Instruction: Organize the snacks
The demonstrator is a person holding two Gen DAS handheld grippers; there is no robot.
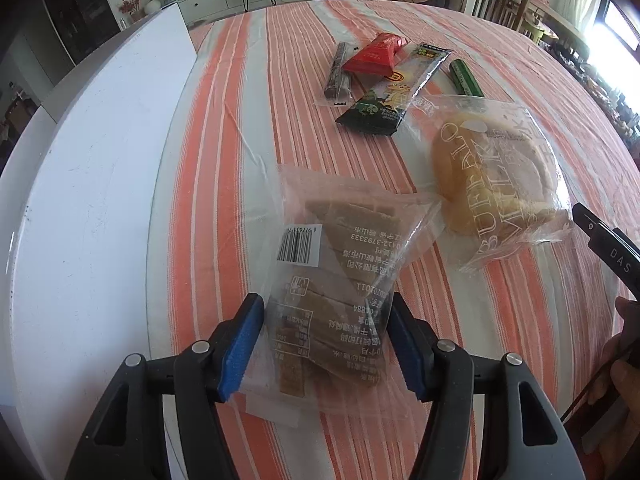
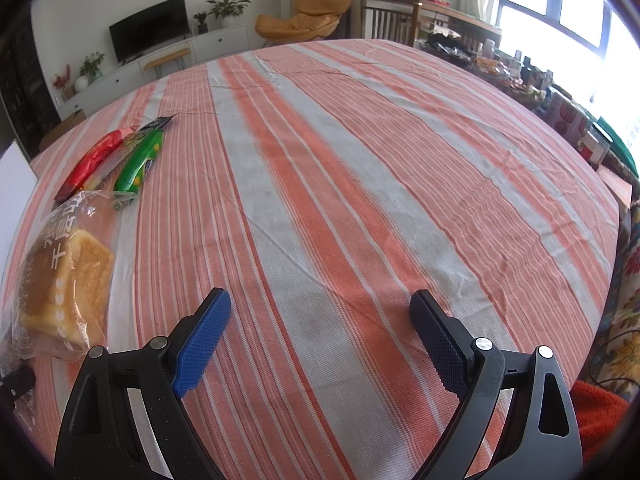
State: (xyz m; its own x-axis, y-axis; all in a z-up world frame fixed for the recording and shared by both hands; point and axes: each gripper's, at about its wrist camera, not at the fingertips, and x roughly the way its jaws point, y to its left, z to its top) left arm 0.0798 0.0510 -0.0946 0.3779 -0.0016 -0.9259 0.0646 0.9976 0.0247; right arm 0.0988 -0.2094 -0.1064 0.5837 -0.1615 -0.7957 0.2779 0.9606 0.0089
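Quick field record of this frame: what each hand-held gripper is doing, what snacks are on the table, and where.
left hand-held gripper: closed on the clear bag of brown slices
right hand-held gripper: open, nothing between its fingers, above bare tablecloth
bread bag: on the cloth, right of the held bag
small packets: red packet, dinosaur packet, green stick, dark stick, clustered at the far side
white board: along the table's left edge

— How many snacks near the white board (image 1: pixel 100 168)?
— Six: two clear bread bags (image 1: pixel 332 292) (image 1: pixel 496 184), one red packet (image 1: pixel 374 56), one green stick (image 1: pixel 466 78), one dinosaur-print wrapper (image 1: pixel 394 92), one dark bar (image 1: pixel 339 74).
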